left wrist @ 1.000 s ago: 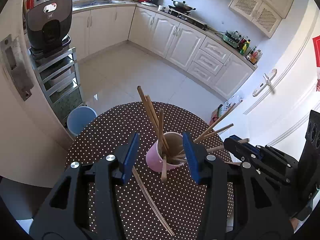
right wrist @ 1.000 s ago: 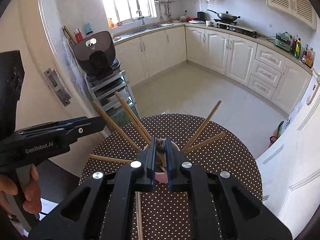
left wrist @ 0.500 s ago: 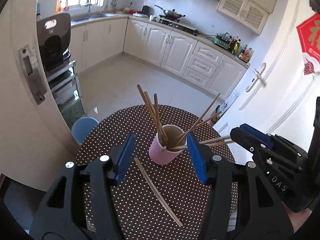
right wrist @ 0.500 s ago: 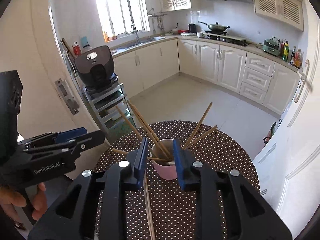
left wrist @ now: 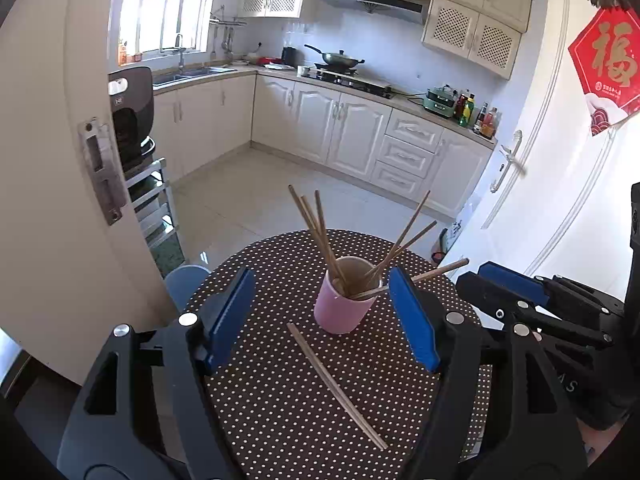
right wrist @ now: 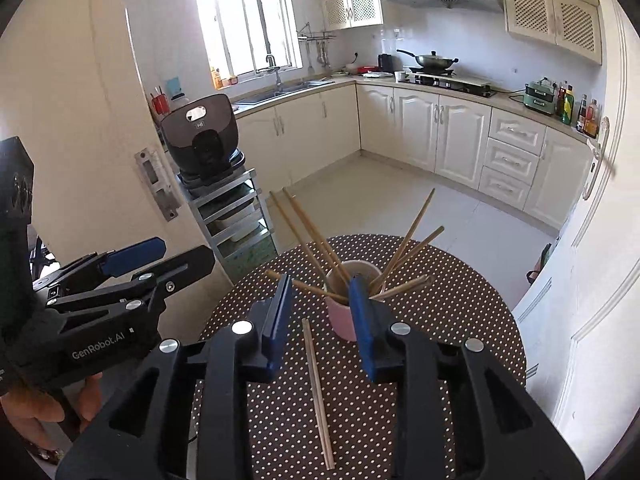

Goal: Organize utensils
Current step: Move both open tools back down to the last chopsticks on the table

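Both hand-held grippers (left wrist: 322,316) (right wrist: 320,328) gape empty, chopstick pair (right wrist: 317,392) lying between the jaws.

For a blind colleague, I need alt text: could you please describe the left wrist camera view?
The open left gripper hovers above a round polka-dot table, framing a pink cup that holds several wooden chopsticks fanning outward. A loose pair of chopsticks lies on the table in front of the cup. The right gripper enters from the right, with a white kitchen behind.
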